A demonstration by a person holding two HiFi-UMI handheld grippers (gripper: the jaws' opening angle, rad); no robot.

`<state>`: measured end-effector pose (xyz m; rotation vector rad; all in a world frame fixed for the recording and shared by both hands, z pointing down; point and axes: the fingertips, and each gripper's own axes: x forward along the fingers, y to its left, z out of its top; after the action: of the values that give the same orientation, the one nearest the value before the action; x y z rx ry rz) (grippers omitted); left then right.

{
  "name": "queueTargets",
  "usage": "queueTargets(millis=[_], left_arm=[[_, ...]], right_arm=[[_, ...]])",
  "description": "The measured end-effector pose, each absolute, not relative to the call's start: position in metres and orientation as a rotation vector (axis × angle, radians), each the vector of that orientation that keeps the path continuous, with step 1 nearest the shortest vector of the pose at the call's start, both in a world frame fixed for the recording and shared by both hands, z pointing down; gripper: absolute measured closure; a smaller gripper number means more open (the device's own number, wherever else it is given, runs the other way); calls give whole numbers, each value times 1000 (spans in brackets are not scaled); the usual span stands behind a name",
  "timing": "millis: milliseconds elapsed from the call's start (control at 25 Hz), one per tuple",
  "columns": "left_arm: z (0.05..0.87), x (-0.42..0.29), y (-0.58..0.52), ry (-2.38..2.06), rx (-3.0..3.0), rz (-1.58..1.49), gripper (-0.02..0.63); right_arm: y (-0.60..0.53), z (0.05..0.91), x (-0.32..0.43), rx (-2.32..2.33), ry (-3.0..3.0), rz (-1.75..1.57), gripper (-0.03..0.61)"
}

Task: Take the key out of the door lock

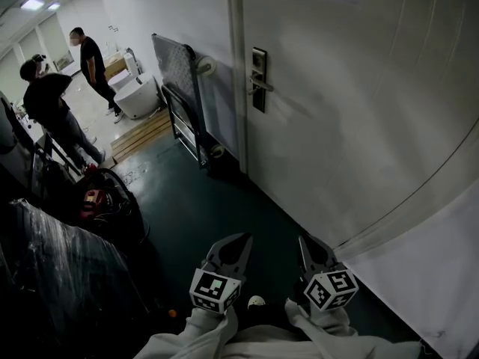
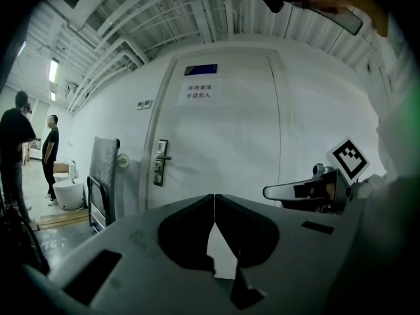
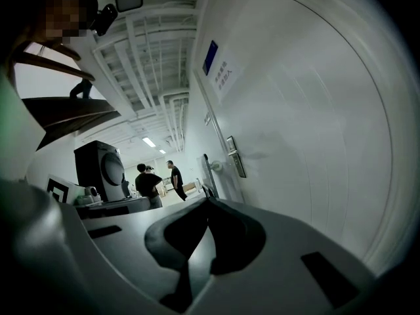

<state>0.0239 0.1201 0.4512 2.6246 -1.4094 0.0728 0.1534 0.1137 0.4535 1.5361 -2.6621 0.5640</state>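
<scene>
The dark lock plate with a lever handle (image 1: 258, 79) sits on the left edge of the white door (image 1: 359, 111). It also shows in the left gripper view as the lock plate (image 2: 159, 163) and in the right gripper view as the lock plate (image 3: 234, 156). A key cannot be made out at this distance. My left gripper (image 1: 241, 239) and right gripper (image 1: 304, 241) are held low in front of me, far from the lock. Both are shut with nothing between the jaws; their tips meet in the left gripper (image 2: 213, 197) and the right gripper (image 3: 206, 201).
A folded metal hand cart (image 1: 182, 96) leans against the wall left of the door. Two people (image 1: 71, 81) stand at the back left near white fixtures (image 1: 138, 96) and a wooden pallet (image 1: 142, 133). Dark wrapped goods (image 1: 60, 268) fill the left side. A paper notice (image 2: 199, 90) hangs on the door.
</scene>
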Motion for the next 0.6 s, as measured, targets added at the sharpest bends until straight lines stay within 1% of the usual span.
queueTargets(millis=[600], left_arm=[[466, 21, 113, -1409, 2585, 126, 599]], right_arm=[[104, 471, 148, 1507, -2650, 652, 527]])
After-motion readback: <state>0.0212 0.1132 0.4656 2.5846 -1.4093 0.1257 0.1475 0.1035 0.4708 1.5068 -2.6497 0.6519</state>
